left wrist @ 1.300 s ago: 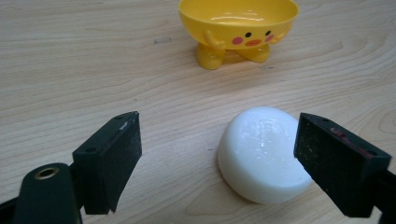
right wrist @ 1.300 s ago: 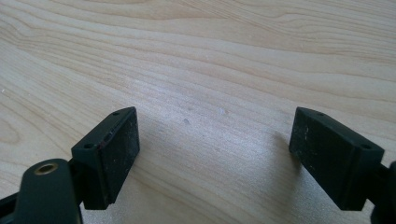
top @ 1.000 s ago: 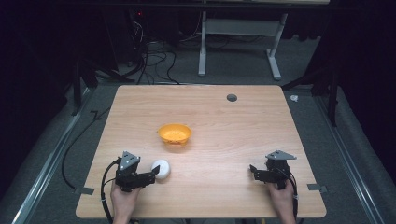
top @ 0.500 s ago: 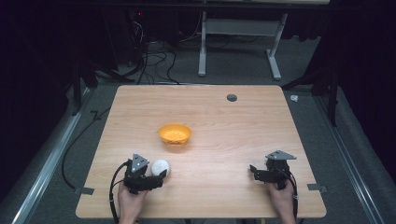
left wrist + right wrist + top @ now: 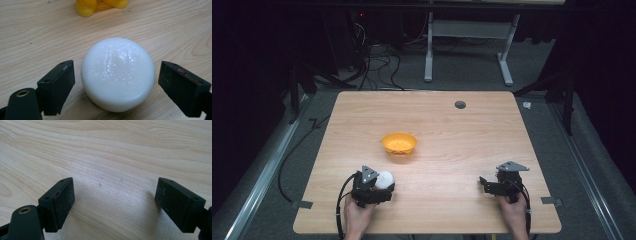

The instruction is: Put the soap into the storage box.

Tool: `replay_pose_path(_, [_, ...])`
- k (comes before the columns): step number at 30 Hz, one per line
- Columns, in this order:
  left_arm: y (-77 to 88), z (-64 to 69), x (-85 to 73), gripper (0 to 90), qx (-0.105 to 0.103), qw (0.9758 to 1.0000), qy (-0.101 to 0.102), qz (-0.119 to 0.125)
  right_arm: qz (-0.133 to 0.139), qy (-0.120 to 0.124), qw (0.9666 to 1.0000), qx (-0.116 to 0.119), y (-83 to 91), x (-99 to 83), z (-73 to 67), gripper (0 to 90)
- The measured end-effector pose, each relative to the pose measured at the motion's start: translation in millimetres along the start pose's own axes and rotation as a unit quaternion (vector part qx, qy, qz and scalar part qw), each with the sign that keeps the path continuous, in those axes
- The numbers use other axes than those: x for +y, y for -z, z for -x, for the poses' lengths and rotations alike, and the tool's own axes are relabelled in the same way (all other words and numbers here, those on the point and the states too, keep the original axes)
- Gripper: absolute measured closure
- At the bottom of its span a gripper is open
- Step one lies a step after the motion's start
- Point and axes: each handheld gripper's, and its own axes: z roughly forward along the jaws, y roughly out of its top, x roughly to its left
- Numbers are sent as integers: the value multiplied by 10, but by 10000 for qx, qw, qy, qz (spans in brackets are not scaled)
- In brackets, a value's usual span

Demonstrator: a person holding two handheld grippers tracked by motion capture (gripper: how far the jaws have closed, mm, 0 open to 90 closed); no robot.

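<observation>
Since the earlier high views, the left gripper (image 5: 382,186) has been sliding in along the near left part of the wooden table (image 5: 492,135), so that the white ball (image 5: 385,179) is now sitting between its jaws rather than just past them; the right gripper (image 5: 484,184) has not shifted.

Judging from this, the work is only beginning. The approach to the ball looks done, while the squeeze, the lift and any carry, probably to the orange bowl (image 5: 399,143), are all still to come.

In the left gripper view, the left gripper (image 5: 115,85) is holding its jaws wide apart, one on each side of the white ball (image 5: 118,73). The ball is resting on the table (image 5: 37,37) and sitting nearly centred, slightly nearer the left jaw in that view. A narrow strip of wood is showing on either side, so neither jaw is touching it yet. Its glossy, rounded top is rising above the jaw tips.

Over at the near right, the right gripper (image 5: 115,200) is hovering low over bare wood with its jaws spread and nothing between them.

Farther off, the orange bowl (image 5: 117,3) is standing near the table's middle, well apart from the ball, with a small yellow piece (image 5: 86,7) just beside it that I cannot identify.
</observation>
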Motion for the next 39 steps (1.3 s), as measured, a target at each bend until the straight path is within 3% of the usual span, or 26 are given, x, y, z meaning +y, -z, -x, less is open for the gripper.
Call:
replay_pose_path(9, [-89,5,-11,153,134,9998,7,-129,-3,-1,10000,4,1,0,-1,170])
replay_pose_path(20, [-119,17,-10,238,78,9998,24,-188,-7,0,10000,4,2,0,-1,170])
replay_pose_path(29, [-116,28,-12,244,124,9998,-55,-165,-6,-1,10000,2,2,-1,-1,170])
replay_pose_path(39, [-55,17,2,245,-36,10000,26,-49,-6,-1,10000,0,2,0,0,170])
